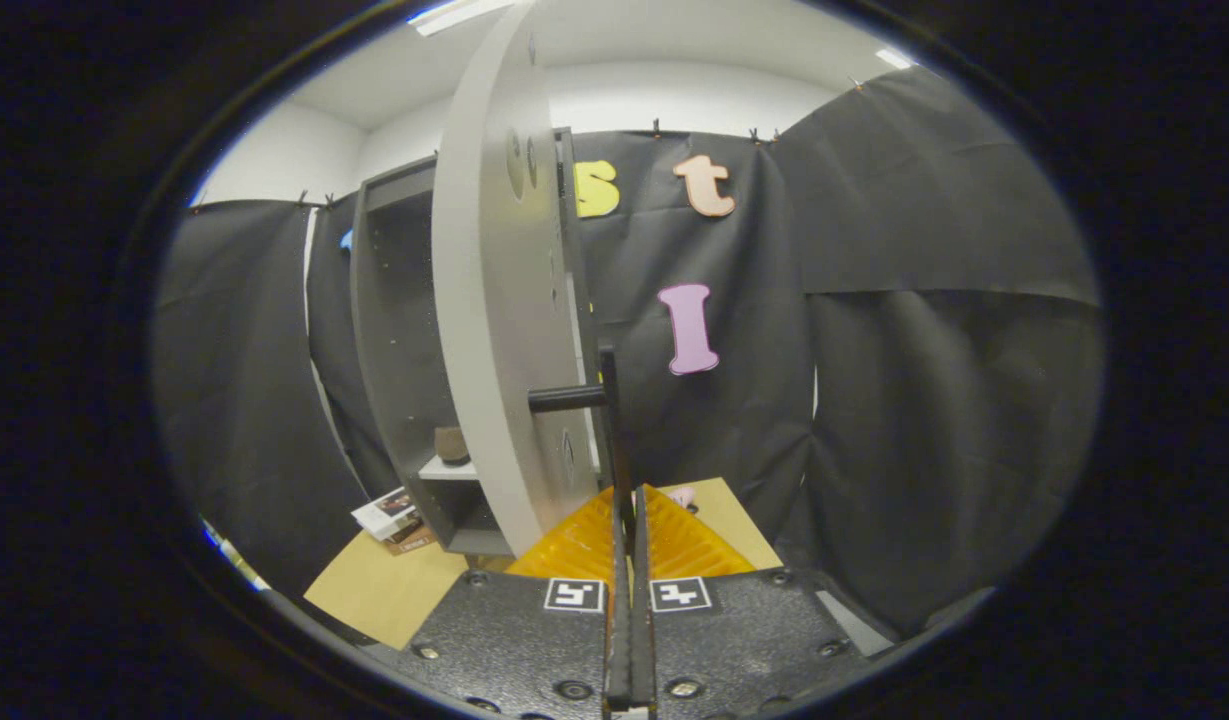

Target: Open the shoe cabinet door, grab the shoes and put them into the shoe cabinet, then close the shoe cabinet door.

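The grey shoe cabinet [394, 330] stands open on the tan table [374, 590], its door [484, 300] swung out towards me and seen nearly edge-on. From the door a short black post leads to a thin black handle bar [608, 400], which runs down between my fingers. My gripper [631, 502] is shut on this handle bar, with both fingers [580, 545] pressed against it. A small brown object [452, 445] sits on a shelf inside the cabinet; I cannot tell whether it is a shoe. Something small and pink [682, 495] peeks out just beyond the fingertips on the table.
A few booklets [394, 515] lie on the table by the cabinet's lower left corner. Black cloth [924, 400] walls the booth behind and to the right of the cabinet, close to the table's far edge.
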Available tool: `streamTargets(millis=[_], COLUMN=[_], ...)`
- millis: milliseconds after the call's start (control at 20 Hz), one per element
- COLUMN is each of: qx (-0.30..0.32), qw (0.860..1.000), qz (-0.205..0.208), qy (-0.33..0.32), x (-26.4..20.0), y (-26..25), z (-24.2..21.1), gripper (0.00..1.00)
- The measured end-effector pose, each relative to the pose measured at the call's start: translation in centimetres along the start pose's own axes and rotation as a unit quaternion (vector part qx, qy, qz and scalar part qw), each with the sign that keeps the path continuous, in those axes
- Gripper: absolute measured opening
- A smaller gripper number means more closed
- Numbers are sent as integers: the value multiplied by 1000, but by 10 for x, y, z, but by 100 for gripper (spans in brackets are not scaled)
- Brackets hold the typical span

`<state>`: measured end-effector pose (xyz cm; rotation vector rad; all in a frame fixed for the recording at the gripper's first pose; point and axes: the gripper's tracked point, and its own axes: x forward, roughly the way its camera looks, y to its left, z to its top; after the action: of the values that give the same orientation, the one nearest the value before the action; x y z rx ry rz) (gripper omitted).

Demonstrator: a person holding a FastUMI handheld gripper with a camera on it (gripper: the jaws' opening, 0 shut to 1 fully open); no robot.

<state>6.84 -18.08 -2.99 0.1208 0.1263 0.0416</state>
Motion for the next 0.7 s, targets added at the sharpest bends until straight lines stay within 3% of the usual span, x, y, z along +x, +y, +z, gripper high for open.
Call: streamTargets(millis=[300,500,700], qx=[-5,-2,-25], qw=[999,997,997], qz=[-39,-74,-77], qy=[1,-16,-7], x=[-32,-75,-98], y=[-12,-12,28], z=[-10,-23,-76], gripper=[10,43,71])
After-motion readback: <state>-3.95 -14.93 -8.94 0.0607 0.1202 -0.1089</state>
